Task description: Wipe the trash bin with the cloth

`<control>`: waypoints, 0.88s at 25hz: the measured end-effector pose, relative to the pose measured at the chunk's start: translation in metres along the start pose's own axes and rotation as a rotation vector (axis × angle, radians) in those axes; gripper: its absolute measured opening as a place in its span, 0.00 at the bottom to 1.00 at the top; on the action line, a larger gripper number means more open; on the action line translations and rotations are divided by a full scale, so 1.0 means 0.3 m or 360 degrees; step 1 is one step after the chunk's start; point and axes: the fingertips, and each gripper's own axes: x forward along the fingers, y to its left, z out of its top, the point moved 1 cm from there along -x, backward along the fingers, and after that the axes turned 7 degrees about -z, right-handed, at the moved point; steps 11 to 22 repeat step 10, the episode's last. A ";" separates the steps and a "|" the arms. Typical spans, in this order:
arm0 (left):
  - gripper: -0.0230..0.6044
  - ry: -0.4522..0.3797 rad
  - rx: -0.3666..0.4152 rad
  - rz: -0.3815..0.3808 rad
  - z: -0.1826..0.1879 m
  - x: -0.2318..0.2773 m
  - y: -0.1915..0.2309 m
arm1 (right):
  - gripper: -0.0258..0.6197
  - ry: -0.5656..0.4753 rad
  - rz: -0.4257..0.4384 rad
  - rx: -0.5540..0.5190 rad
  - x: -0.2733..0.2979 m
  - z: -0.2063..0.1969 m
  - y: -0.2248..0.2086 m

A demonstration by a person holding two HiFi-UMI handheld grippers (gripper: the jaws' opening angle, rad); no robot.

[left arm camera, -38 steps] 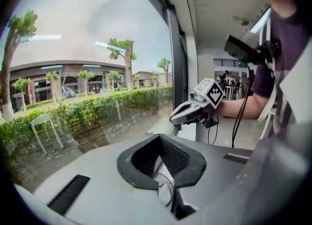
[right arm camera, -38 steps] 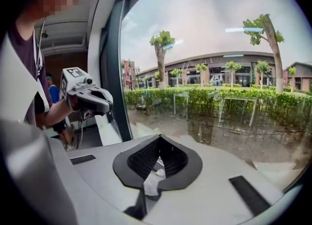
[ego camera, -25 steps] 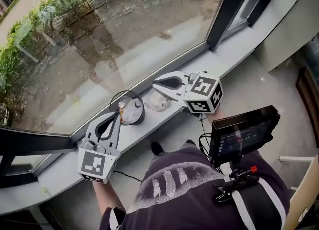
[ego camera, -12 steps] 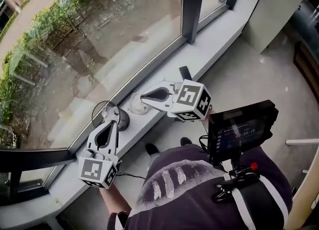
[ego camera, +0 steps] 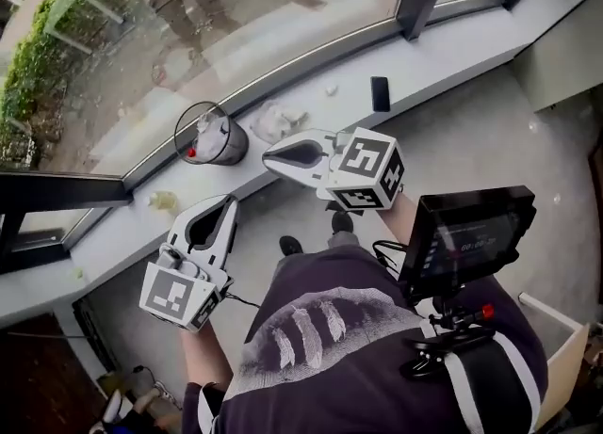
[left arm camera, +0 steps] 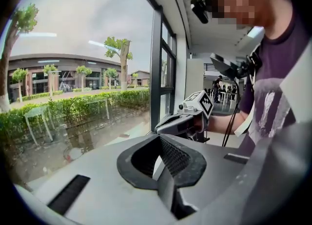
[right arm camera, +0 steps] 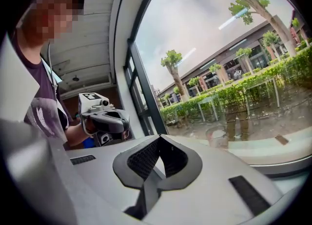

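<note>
Left tongs [ego camera: 224, 206] and right tongs [ego camera: 271, 155] were both shut, empty. Crumpled white cloth [ego camera: 273, 121] lay just ahead of right tongs, the nearer; small round black-rimmed trash bin [ego camera: 209, 136] ahead of left.

Soft overcast daylight came through the window [ego camera: 236, 8] and lit the sill [ego camera: 443, 46] evenly, leaving only faint shadows. The glass carried pale reflections. Both gripper views bulged like a fisheye, with black corners. The head view stayed sharp.

No text legible — screen [ego camera: 468, 239] digits too blurred.
</note>
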 end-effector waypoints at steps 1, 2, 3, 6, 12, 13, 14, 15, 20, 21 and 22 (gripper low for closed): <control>0.03 -0.0005 0.0010 0.0018 -0.019 -0.014 -0.001 | 0.04 -0.0001 0.0029 -0.0016 0.022 -0.008 0.025; 0.03 -0.0018 0.0009 0.0043 -0.027 -0.033 -0.003 | 0.04 -0.0002 0.0064 -0.0034 0.036 -0.003 0.053; 0.03 -0.0032 -0.0004 0.0073 -0.026 -0.056 -0.008 | 0.04 -0.0004 0.0101 -0.0045 0.042 0.009 0.083; 0.03 -0.0059 -0.0036 0.0134 -0.026 -0.136 -0.038 | 0.04 -0.0013 0.0157 -0.0045 0.043 0.040 0.167; 0.03 -0.0055 -0.0042 0.0146 -0.065 -0.243 -0.072 | 0.04 -0.0018 0.0149 -0.0057 0.063 0.048 0.280; 0.03 -0.0055 -0.0042 0.0146 -0.065 -0.243 -0.072 | 0.04 -0.0018 0.0149 -0.0057 0.063 0.048 0.280; 0.03 -0.0055 -0.0042 0.0146 -0.065 -0.243 -0.072 | 0.04 -0.0018 0.0149 -0.0057 0.063 0.048 0.280; 0.03 -0.0055 -0.0042 0.0146 -0.065 -0.243 -0.072 | 0.04 -0.0018 0.0149 -0.0057 0.063 0.048 0.280; 0.03 -0.0055 -0.0042 0.0146 -0.065 -0.243 -0.072 | 0.04 -0.0018 0.0149 -0.0057 0.063 0.048 0.280; 0.03 -0.0055 -0.0042 0.0146 -0.065 -0.243 -0.072 | 0.04 -0.0018 0.0149 -0.0057 0.063 0.048 0.280; 0.03 -0.0055 -0.0042 0.0146 -0.065 -0.243 -0.072 | 0.04 -0.0018 0.0149 -0.0057 0.063 0.048 0.280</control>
